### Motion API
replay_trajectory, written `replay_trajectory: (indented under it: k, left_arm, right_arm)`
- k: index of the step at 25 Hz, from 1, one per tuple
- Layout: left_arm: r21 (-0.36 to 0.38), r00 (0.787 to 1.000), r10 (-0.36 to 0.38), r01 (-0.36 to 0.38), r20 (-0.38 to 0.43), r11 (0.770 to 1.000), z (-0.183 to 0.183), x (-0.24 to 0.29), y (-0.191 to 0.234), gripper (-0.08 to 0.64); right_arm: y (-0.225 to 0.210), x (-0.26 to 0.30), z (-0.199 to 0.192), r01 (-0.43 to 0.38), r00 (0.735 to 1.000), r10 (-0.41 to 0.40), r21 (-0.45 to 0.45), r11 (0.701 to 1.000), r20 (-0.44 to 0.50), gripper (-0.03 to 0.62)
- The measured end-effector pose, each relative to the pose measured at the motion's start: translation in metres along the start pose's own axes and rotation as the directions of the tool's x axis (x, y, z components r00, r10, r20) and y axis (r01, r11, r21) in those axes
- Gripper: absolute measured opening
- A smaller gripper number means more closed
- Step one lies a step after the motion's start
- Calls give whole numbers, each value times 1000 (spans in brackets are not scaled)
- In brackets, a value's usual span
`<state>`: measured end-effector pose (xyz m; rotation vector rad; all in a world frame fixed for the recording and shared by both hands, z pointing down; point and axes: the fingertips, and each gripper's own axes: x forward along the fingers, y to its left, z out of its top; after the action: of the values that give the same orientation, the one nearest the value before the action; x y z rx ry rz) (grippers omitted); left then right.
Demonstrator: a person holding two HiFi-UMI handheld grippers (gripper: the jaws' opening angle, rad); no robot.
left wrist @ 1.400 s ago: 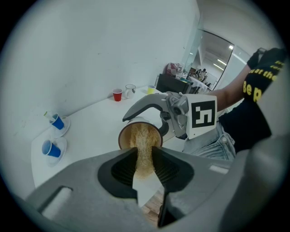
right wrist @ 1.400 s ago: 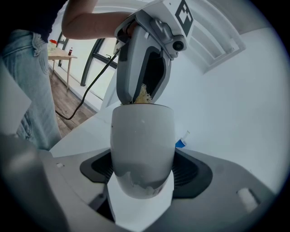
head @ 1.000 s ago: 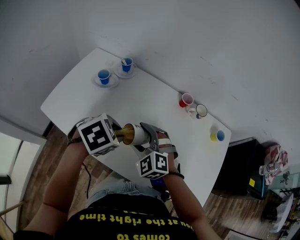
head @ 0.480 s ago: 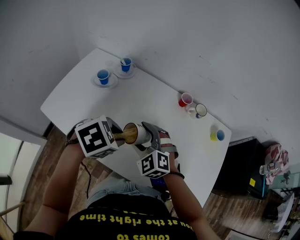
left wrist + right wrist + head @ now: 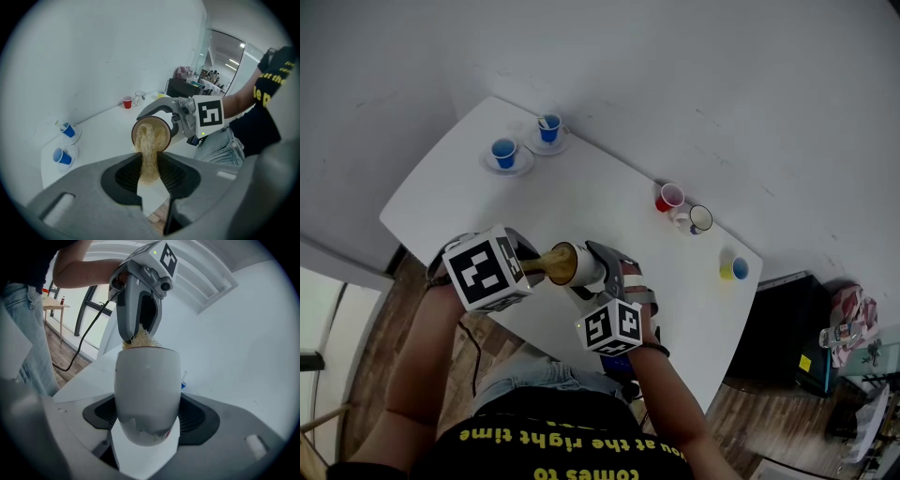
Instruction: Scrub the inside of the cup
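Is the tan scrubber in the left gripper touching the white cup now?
Touching. The left gripper view shows the scrubber pushed into the cup mouth, lying across its lower rim.

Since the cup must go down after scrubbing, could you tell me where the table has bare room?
The middle of the table, between the two blue cups and the red cup, is bare. Crowded: the right end, with red cup, mug and yellow cup.
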<state>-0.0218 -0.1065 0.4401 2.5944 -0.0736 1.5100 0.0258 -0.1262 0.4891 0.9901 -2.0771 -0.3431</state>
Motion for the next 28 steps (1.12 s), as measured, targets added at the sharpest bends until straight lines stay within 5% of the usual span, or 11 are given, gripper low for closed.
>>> replay_trajectory:
  k: [7,17,28]
  left_arm:
    - [14,999,-47,47,26,999,6,-2,-12,98]
    - [22,999,39,-39,24,999,10,-9,8,100]
    - [29,1000,4,-3,-8,1000,0,-6,-1,100]
  right_arm:
    - [-2,-1,-1,4,1000,-4,0,1000,-3,382]
    - [0,-1,3,-3,1000,3,12,1000,6,382]
    - [-9,-2,-3,10,1000,-10,36,999,-2,382]
